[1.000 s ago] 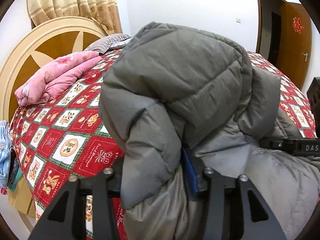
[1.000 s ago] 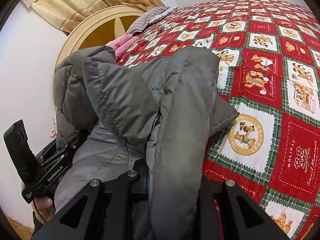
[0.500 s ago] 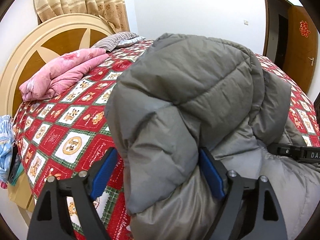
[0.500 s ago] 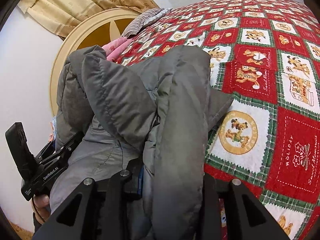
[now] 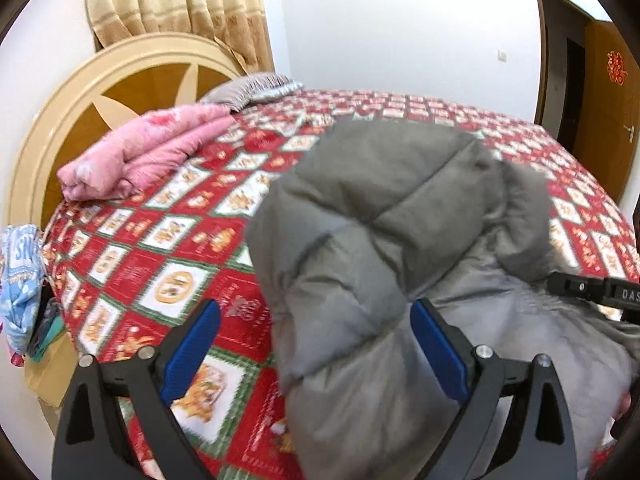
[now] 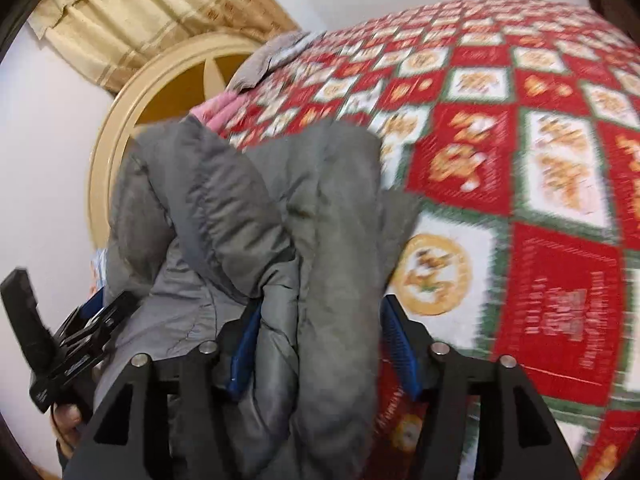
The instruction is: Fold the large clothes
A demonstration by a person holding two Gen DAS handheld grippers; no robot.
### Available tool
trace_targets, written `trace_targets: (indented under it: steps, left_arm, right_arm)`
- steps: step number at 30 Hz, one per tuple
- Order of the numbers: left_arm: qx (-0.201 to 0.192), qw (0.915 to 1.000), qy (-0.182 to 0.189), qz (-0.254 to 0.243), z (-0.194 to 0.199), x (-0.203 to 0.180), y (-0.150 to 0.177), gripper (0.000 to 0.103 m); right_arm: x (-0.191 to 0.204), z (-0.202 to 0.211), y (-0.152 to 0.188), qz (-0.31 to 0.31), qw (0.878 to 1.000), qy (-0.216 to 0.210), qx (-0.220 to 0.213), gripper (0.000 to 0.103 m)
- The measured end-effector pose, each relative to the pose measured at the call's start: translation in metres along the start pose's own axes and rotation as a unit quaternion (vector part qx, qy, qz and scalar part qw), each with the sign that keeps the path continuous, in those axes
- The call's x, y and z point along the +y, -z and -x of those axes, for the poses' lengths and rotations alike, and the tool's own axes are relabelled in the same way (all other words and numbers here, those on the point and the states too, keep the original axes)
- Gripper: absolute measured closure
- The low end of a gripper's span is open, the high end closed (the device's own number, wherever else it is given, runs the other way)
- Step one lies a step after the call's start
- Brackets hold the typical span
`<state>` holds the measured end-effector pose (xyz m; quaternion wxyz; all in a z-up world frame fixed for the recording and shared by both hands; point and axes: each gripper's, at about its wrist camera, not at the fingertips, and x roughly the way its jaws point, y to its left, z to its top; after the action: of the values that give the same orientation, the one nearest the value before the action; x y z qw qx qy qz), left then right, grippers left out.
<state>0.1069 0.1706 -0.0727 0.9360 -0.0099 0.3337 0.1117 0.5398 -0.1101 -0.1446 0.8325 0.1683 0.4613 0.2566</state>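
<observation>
A bulky grey padded jacket (image 5: 392, 216) lies bunched at the near edge of the bed. In the left wrist view my left gripper (image 5: 316, 348) is open wide, its blue pads on either side of a jacket fold without pinching it. In the right wrist view the jacket (image 6: 280, 208) hangs between the blue pads of my right gripper (image 6: 318, 340), which is open, the pads apart with cloth between them. The left gripper (image 6: 80, 336) shows at the lower left there, and the right gripper's body (image 5: 592, 292) shows at the right of the left wrist view.
The bed carries a red, white and green patterned quilt (image 5: 168, 248). A folded pink blanket (image 5: 136, 160) and a striped pillow (image 5: 248, 88) lie by the round wooden headboard (image 5: 80, 96). Blue clothes (image 5: 20, 272) hang at the left edge. A brown door (image 5: 608, 112) stands far right.
Both grippers have opened: the left let go of the jacket fold first, then the right. The jacket has sunk lower onto the bed and both grippers have drawn back slightly.
</observation>
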Motion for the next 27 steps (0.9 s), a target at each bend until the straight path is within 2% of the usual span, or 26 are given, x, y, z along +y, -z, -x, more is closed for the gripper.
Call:
trace_targets:
  steps: [1,3,5,8,11,16,27]
  left_arm:
    - [-0.005,1.0000,0.002,0.005,0.012,0.003,0.000,0.004]
    - [-0.010,0.9999,-0.001,0.012,0.033,0.008,0.000,0.003]
    - [-0.031,0.9995,0.001,0.008,0.060,0.011,0.001,0.000]
    - [-0.057,0.9984,0.000,0.004,0.094,0.013,0.003,0.000]
    - [-0.073,0.9973,0.010,0.007,0.111,0.017,0.003,0.000]
    - [-0.090,0.9959,0.002,0.012,0.124,0.023,0.004,0.000]
    - [-0.102,0.9945,0.014,0.019,0.136,0.026,0.008,0.000]
  right_arm:
    - [0.000,0.010,-0.001,0.001,1.000,0.008,-0.010,0.043]
    - [0.006,0.038,0.000,0.016,0.998,0.052,-0.032,0.043]
    - [0.015,0.064,0.005,0.038,0.994,0.083,-0.053,0.042]
    - [0.038,0.105,0.019,0.089,0.987,0.089,-0.096,0.034]
    - [0.060,0.133,0.034,0.118,0.983,0.075,-0.123,0.033]
    - [0.089,0.150,0.051,0.149,0.975,0.083,-0.141,0.033]
    - [0.112,0.168,0.063,0.169,0.970,0.078,-0.156,0.033]
